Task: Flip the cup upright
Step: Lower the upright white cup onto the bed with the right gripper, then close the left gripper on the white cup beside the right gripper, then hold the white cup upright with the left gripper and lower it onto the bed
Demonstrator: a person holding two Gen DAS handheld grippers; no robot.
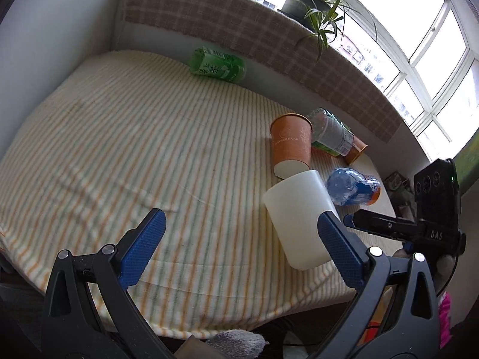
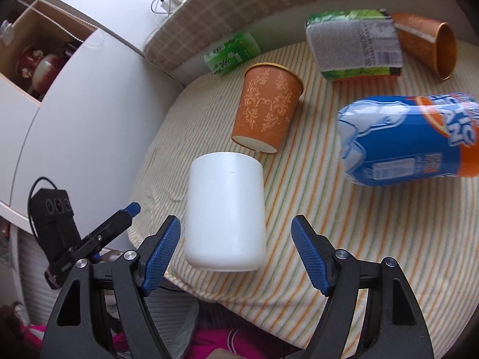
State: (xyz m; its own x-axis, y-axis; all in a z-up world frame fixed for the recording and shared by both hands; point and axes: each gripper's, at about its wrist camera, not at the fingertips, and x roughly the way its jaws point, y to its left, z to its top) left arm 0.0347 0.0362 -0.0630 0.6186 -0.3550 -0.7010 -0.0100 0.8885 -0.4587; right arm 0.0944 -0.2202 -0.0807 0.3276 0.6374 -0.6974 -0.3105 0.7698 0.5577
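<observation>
A: Left wrist camera first. What do you see?

B: The left gripper point(image 1: 239, 248) has its jaws spread wide with nothing between them. The white cup point(image 1: 299, 218) lies on its side on the striped cloth point(image 1: 134, 149), at about four o'clock in the frame, touching the inner face of the right-hand blue pad.

A: And round it?

B: An orange paper cup point(image 1: 290, 143) lies just beyond it at two o'clock, a clear bottle point(image 1: 330, 133) against that one, a blue bottle point(image 1: 353, 187) at three o'clock, and a green packet point(image 1: 218, 64) at twelve. The right gripper point(image 1: 351, 220) comes in from three o'clock; from here I cannot tell how its jaws stand.

A: Right wrist camera?

B: The right gripper point(image 2: 236, 248) is parted wide, holding nothing. The white cup point(image 2: 226, 212) lies between its pads, near the cloth's front edge, flat base pointing away at twelve o'clock. The orange paper cup point(image 2: 266, 107) lies just beyond. The left gripper point(image 2: 131, 209) sits at nine o'clock.
</observation>
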